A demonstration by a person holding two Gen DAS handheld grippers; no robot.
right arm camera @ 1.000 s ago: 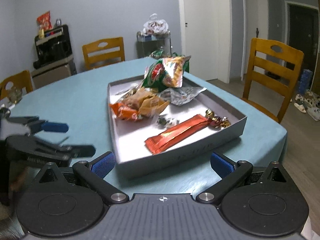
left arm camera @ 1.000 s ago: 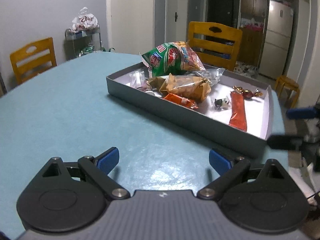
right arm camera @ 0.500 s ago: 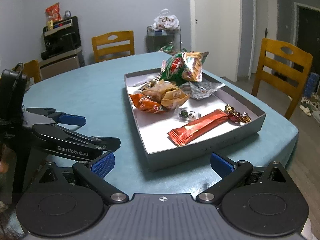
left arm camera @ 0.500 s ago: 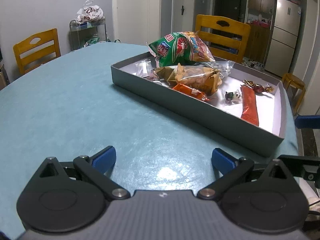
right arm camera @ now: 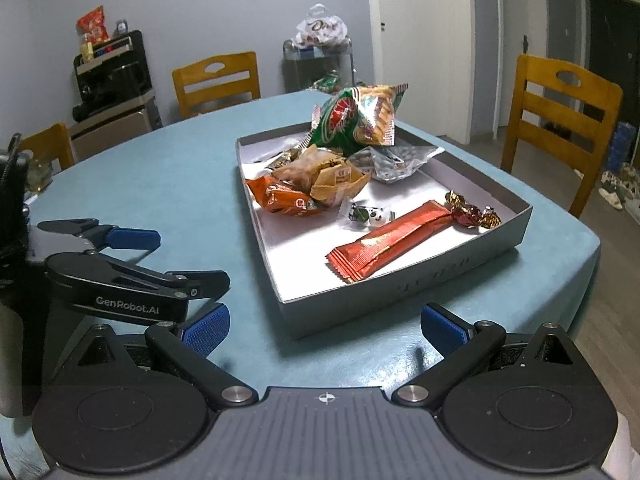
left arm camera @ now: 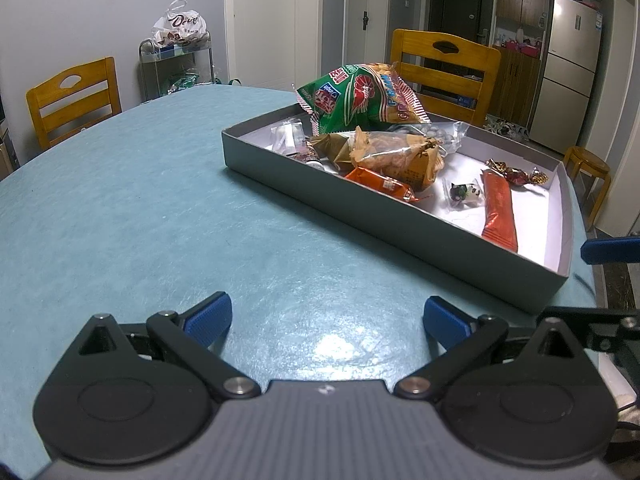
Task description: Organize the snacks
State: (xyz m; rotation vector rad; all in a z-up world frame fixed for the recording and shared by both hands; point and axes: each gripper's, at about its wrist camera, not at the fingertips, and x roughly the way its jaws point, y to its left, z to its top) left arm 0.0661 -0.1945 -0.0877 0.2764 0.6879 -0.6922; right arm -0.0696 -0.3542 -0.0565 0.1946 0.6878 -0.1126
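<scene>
Your left gripper [left arm camera: 326, 322] and right gripper [right arm camera: 325, 326] hovered with ribbed blue fingers [right arm camera: 206, 328] spread wide, holding nothing. Crinkly foil snack packets [right arm camera: 362, 120] lay piled inside the shallow grey cardboard tray [right arm camera: 440, 280] on the teal tabletop [left arm camera: 140, 208].

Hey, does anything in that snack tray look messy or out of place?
Yes. In the grey tray, the green prawn-cracker bag leans tilted atop a jumbled pile of packets at the far end, while the long red bar lies loose by itself.
</scene>
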